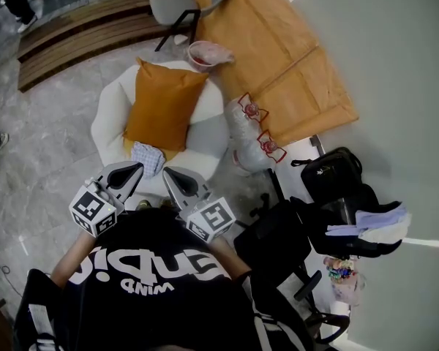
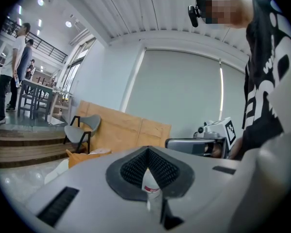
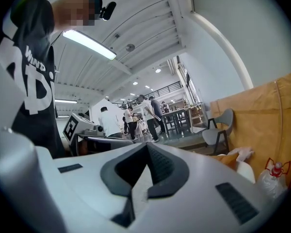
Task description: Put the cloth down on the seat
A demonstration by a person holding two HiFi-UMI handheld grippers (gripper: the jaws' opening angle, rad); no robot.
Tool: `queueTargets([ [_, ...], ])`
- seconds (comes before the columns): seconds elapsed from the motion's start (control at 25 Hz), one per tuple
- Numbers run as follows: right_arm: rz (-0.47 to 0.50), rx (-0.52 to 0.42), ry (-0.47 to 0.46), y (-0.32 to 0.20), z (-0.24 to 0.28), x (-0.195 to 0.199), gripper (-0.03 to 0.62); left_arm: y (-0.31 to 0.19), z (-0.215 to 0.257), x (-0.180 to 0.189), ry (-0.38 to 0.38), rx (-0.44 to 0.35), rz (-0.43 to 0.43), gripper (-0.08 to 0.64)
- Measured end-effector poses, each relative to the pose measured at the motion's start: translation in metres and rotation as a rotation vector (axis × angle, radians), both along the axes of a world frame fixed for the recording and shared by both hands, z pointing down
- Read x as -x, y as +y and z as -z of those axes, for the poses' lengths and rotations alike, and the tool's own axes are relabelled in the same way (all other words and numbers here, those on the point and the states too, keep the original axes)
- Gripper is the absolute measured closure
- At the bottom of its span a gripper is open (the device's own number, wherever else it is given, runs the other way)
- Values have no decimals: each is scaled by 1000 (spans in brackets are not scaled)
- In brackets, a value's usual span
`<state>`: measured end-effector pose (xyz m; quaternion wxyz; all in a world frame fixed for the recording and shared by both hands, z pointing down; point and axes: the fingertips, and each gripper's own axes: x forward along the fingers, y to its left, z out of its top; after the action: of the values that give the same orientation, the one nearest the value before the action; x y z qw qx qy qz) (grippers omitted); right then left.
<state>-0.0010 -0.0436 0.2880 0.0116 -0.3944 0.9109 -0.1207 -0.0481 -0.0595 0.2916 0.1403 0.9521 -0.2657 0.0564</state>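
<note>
White armchair (image 1: pixel 106 119) holding orange cushion (image 1: pixel 161 102), folded cloth (image 1: pixel 148 156), left hand-held gripper (image 1: pixel 137 167) and right hand-held gripper (image 1: pixel 168 172) closed

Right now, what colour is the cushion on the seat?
The cushion is orange; head view.

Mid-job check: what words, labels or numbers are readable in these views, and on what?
"WIND": small white print on the person's black T-shirt.
Large white letters on that T-shirt: cut off, not readable.
Red markings on the clear plastic bag: too small to read.
Marker cubes: black-and-white squares only, no letters.
</note>
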Motion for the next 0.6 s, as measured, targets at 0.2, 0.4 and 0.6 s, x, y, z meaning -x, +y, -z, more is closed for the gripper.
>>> queueTargets([
  [0.2,-2,22,-17,2,-1,2,574,2,0,1,4,4,2,554],
  [0.4,9,11,-4,5,-1,3,574,3,-1,3,2,5,1,554],
  [0.6,5,29,-8,6,-6,0,572,2,-4,1,-2,11,5,554],
])
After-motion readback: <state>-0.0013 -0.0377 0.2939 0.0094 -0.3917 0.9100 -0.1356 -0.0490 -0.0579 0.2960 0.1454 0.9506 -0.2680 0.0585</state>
